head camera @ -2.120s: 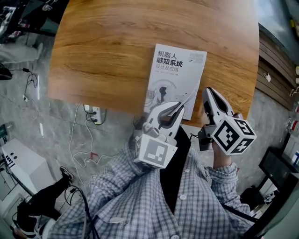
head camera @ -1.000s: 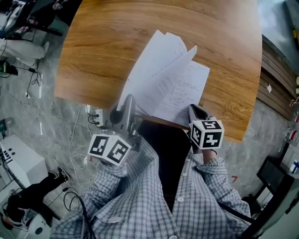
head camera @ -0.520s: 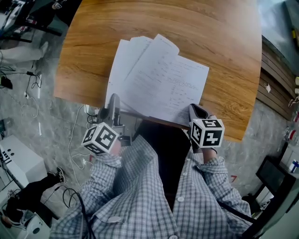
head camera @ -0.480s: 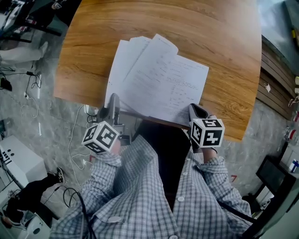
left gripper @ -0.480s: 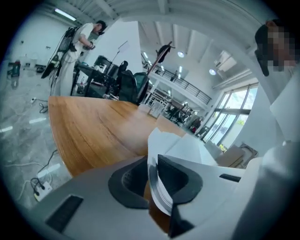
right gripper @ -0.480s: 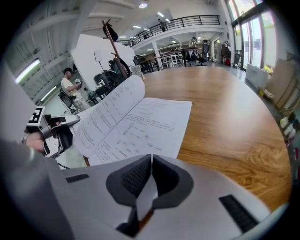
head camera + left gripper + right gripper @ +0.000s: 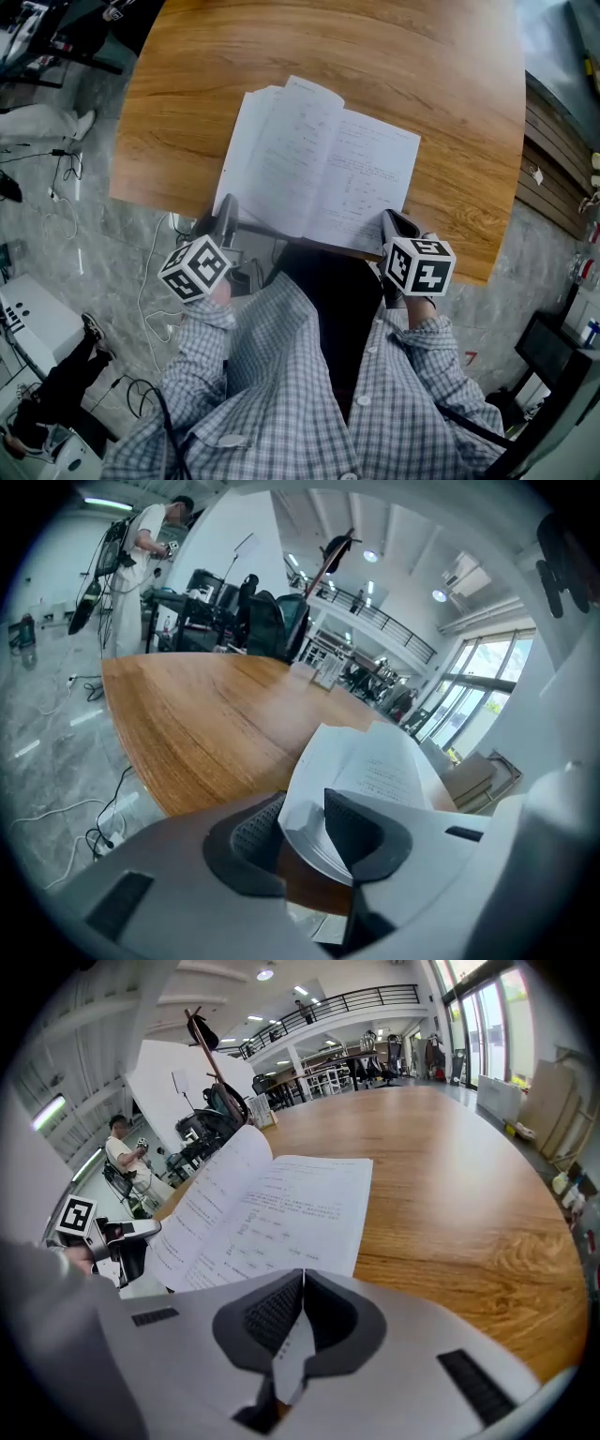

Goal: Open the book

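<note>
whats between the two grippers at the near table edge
The open book: its near edge fills that stretch, in the head view. The left gripper is opening its jaws around one corner; the right gripper pinches the other.

Setting: a large open-plan laboratory or office hall, possibly a robotics workspace. Indicators: a railed mezzanine (image 7: 380, 611) under a high ceiling with lamps (image 7: 370, 555), tall windows (image 7: 473, 691), office chairs (image 7: 261, 621) beside equipment desks, loose cables (image 7: 52, 810) on the grey stone floor (image 7: 47, 733), and a wooden bench (image 7: 281, 56).
</note>
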### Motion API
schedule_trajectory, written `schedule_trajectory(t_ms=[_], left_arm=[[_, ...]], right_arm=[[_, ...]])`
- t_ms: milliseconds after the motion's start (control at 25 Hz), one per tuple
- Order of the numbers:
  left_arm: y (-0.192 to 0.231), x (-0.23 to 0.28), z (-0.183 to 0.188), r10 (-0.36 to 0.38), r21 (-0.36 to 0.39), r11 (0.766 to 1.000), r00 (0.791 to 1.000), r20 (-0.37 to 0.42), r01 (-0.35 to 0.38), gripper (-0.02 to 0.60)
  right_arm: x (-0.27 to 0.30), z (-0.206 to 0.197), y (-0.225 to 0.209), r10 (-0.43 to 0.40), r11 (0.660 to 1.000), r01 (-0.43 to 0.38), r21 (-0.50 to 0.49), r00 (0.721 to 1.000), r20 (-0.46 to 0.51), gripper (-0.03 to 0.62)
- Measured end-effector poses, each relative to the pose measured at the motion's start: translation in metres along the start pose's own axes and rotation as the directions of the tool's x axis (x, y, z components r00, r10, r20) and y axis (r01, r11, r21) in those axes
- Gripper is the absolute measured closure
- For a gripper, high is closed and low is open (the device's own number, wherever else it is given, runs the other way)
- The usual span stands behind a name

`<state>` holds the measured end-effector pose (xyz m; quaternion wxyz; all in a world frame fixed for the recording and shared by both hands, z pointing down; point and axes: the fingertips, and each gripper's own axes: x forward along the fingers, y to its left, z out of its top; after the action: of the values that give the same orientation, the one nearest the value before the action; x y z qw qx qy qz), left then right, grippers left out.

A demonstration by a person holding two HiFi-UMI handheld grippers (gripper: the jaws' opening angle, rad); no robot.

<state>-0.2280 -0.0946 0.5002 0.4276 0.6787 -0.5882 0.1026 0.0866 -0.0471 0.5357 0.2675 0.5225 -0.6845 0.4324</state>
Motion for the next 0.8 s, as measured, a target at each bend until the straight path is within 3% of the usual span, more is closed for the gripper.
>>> schedule_trajectory(t_ms=[200,360,440,560,800], left_arm=[[0.031,-0.011,-0.005,0.101,0.026,0.995,0.995,-0.02,-0.101,0.48],[0.038,-0.02,-0.002,0.111,0.043,0.993,0.994,0.005,-0.111,0.48],[0.03,-0.022,0.002,0.098,0.073,0.992,0.995,0.03,-0.1,0.489],[0.008,-0.017,0.006,0.056,0.14,0.988,0.997,0.05,-0.062,0.554],[-0.052,-0.003,0.001,-0.108,0.207,0.973,0.993,0.038,0.098,0.571]], right_arm=[[0.003,0.002,-0.001,-0.002,1.0,0.002,0.008,1.0,0.008,0.571],[0.003,0.002,0.0,-0.006,1.0,0.006,-0.003,1.0,0.021,0.569],[0.001,0.006,0.003,0.007,1.0,-0.006,-0.019,0.998,0.063,0.569],[-0.005,0.011,0.007,0.028,1.0,-0.027,-0.009,0.991,0.132,0.569],[-0.027,0.034,0.019,0.061,0.998,-0.056,-0.027,0.97,0.237,0.569]])
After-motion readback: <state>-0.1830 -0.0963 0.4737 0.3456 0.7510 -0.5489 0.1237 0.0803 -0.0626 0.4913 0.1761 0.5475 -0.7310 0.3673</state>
